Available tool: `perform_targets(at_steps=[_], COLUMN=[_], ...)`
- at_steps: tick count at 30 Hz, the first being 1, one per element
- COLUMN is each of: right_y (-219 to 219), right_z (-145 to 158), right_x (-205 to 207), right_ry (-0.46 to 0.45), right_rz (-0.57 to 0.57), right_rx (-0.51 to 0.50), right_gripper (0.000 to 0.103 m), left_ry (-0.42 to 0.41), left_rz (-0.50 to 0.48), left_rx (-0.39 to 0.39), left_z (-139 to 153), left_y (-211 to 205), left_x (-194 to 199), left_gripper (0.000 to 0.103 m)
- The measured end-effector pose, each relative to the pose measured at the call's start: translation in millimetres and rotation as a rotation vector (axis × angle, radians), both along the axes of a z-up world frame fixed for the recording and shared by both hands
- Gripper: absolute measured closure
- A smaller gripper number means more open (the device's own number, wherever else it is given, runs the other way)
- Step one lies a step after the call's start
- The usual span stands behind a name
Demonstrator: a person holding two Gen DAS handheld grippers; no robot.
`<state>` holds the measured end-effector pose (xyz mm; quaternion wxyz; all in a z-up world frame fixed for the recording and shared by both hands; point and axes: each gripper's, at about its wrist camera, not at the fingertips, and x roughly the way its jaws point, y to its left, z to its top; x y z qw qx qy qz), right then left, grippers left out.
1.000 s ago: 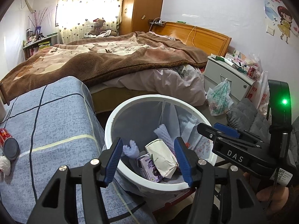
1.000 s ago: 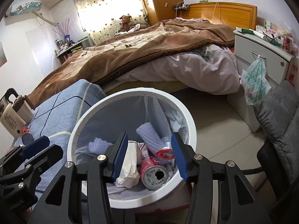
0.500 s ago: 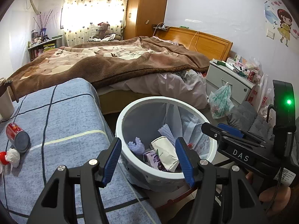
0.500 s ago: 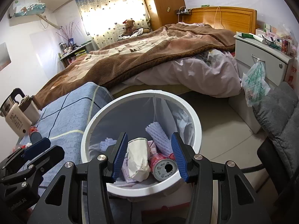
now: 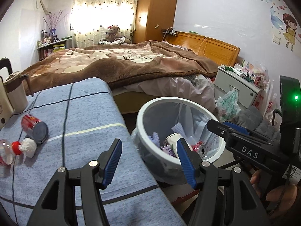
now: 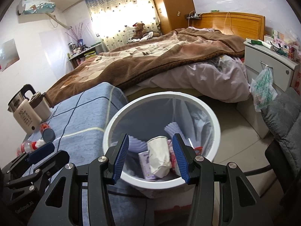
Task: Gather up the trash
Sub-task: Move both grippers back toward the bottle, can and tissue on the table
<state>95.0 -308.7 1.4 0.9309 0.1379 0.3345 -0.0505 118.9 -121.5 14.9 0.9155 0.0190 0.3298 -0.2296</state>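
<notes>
A white trash bin [image 5: 150,105] [image 6: 216,124] lined with a clear bag stands on the floor beside the blue-clothed table [image 5: 84,116]. It holds a crumpled paper cup [image 6: 159,154], a red can [image 5: 202,148], a purple carton [image 6: 145,162] and lilac paper. On the table lie a red can [image 5: 34,126], a white tissue wad [image 5: 29,146] and a clear bottle with a red cap [image 5: 7,152]. My left gripper [image 5: 148,160] is open and empty over the table's edge. My right gripper [image 6: 150,156] is open and empty above the bin.
A kettle and a beige jug [image 6: 28,109] stand at the table's far left. A bed with a brown blanket [image 5: 122,64] lies behind. A white nightstand [image 6: 270,66] with a hanging plastic bag [image 6: 263,88] and a grey cushion [image 6: 282,116] are to the right.
Both grippers have drawn back and up from the bin, the left one swinging left over the table. The can, tissue and bottle on the table have come into view.
</notes>
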Motion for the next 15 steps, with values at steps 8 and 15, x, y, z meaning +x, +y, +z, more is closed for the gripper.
perform_targets(at_steps=[8, 15], right_y=[23, 46], right_z=[4, 8], right_x=[-1, 0], right_ry=[-0.01, -0.029], right_rz=[0.043, 0.087], right_rx=[-0.013, -0.015], right_gripper=[0.054, 0.054], left_ry=[-0.008, -0.022], left_rz=[0.05, 0.097], left_rx=[-0.017, -0.01], left_z=[3, 5], left_y=[27, 50], left_x=[-4, -10], left_gripper=[0.04, 0.04])
